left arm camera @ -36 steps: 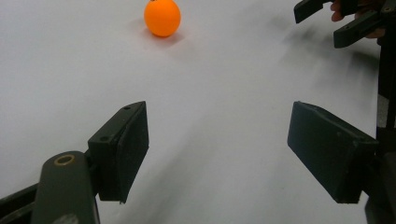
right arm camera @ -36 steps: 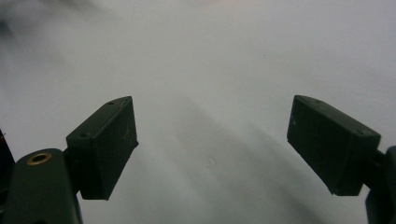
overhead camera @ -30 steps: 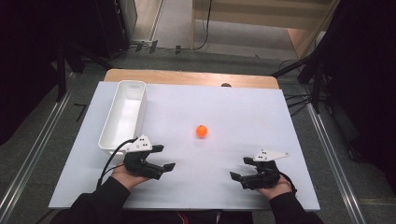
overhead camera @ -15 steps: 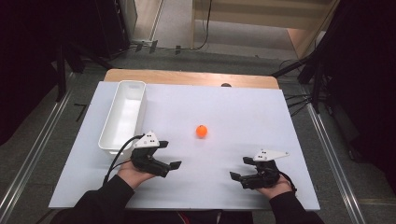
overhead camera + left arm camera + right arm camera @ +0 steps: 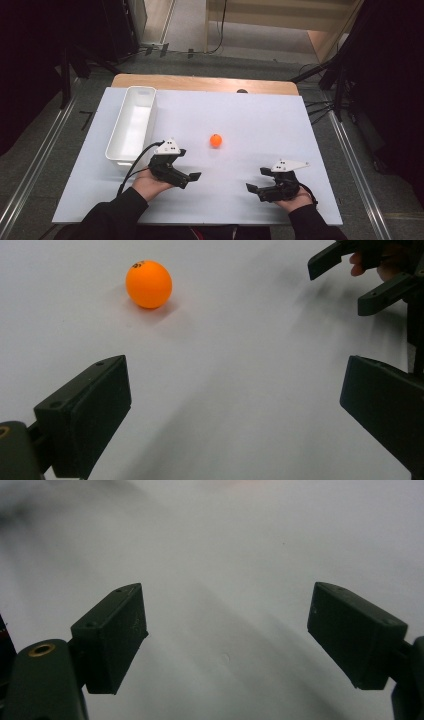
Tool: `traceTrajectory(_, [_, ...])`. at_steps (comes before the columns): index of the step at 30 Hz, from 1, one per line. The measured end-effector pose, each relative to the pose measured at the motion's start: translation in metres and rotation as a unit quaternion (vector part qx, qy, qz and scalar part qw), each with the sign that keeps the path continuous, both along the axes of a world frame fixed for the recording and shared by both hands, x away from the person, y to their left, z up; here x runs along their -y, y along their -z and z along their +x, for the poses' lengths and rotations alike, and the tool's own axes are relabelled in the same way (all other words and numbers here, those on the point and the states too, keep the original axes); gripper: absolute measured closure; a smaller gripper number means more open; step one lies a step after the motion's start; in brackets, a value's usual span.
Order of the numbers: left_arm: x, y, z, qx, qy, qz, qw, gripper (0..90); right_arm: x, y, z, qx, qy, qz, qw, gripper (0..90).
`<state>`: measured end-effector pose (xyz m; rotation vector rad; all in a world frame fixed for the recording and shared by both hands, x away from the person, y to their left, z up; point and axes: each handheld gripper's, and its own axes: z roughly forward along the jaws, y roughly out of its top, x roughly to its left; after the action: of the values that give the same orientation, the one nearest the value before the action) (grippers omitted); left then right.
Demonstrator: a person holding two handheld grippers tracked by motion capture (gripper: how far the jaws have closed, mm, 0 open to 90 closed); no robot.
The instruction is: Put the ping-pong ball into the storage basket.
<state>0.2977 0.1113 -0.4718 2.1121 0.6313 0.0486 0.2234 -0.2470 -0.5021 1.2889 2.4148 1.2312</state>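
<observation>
An orange ball (image 5: 215,140) lies on the white table top (image 5: 250,120), near the middle. In the left gripper view the ball (image 5: 148,284) sits ahead and to the left of the jaws, apart from them. My left gripper (image 5: 190,179) (image 5: 235,410) is low over the table, below and left of the ball. It is open; its jaws have just been opening and nothing is between them. My right gripper (image 5: 256,180) (image 5: 230,630) rests near the front right, open over bare table, pointing left. It also appears far off as the right gripper (image 5: 365,270).
A long white tray (image 5: 131,125) stands at the left of the table, just beyond the left hand. A wooden strip (image 5: 200,82) runs along the table's far edge. Cables trail from both grippers. Dark floor and stands surround the table.
The left gripper has slid right and a little forward, toward the ball, and its jaws stand wider apart. The right gripper and the ball have stayed where they were.
</observation>
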Motion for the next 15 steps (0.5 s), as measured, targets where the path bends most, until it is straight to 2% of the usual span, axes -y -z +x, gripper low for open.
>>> traceTrajectory(6, [0.003, 0.003, 0.006, -0.017, 0.007, 0.001, 0.9998, 0.3, 0.000, 0.000, 0.000, -0.002, -0.001, -0.002, 1.0000, 14.8])
traceTrajectory(12, [0.002, 0.003, 0.010, 0.002, -0.005, -0.004, 1.0000, 0.3, 0.000, 0.001, 0.000, -0.001, 0.000, -0.002, 1.0000, 14.8])
traceTrajectory(15, [0.004, 0.004, 0.011, 0.007, -0.006, -0.014, 0.9999, 0.3, 0.000, 0.000, 0.000, 0.001, -0.003, 0.000, 1.0000, 14.8])
